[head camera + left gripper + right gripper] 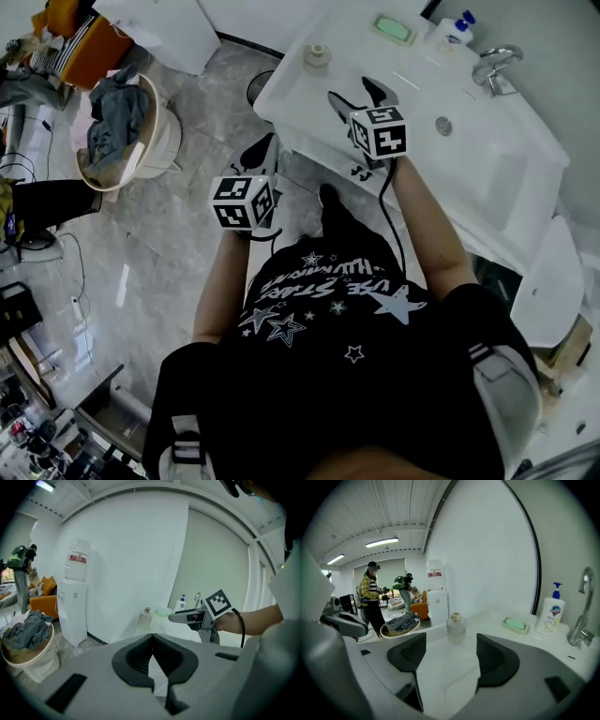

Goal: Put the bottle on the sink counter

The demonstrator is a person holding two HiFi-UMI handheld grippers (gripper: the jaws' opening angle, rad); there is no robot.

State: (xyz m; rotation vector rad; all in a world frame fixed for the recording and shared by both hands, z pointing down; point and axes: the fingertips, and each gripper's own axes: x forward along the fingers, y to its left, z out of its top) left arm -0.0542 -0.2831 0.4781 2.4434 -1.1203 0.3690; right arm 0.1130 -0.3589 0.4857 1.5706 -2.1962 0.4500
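A small clear glass bottle (317,56) with a tan cap stands upright on the left end of the white sink counter (286,92). My right gripper (356,96) hovers over the counter just short of the bottle. It is open, with nothing between its jaws. In the right gripper view the bottle (456,627) stands ahead of the gap of the right gripper (452,657), apart from both pads. My left gripper (262,152) hangs below the counter's front edge over the floor, shut and empty. In the left gripper view (152,644) the bottle (145,617) shows beyond it.
A green soap dish (394,28), a pump soap bottle (452,33) and a faucet (495,66) line the back of the counter. On the floor to the left stands a laundry basket (122,131) with clothes. A water dispenser (74,611) stands by the wall. People stand far off (371,597).
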